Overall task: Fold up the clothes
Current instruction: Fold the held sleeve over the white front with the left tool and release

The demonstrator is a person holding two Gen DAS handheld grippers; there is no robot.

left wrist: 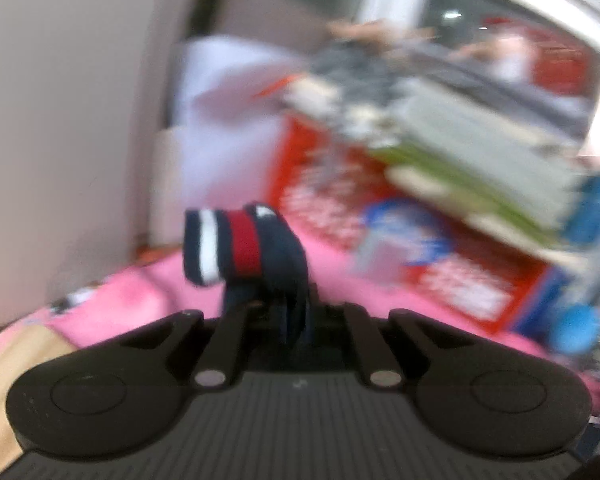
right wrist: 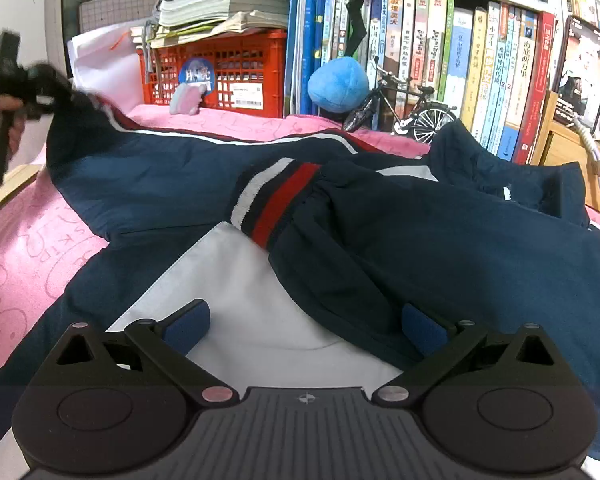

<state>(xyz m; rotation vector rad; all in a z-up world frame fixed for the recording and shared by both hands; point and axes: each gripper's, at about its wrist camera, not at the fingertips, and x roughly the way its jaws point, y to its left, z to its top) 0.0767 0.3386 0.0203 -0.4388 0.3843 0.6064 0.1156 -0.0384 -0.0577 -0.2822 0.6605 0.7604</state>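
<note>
The soft, limp navy jacket with white panel and red-and-white ribbed cuffs (right wrist: 380, 240) is lying across the pink sheet (right wrist: 28, 248), its sleeve cuff (left wrist: 236, 240), a firm handhold, pinched in the closed left gripper (left wrist: 288, 312), while the right gripper (right wrist: 304, 324) is hovering wide open, holding nothing.

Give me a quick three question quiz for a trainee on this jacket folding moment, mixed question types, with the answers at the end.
1. True or false: the right gripper is clamped on the jacket.
2. What does the left gripper hold? A) a book B) the striped cuff of a sleeve C) the blue plush
3. Fill in: the jacket lies on a ___ coloured cover.

Key: 1 false, its jaws stand wide open above the white panel. 2 B. 3 pink.
</note>
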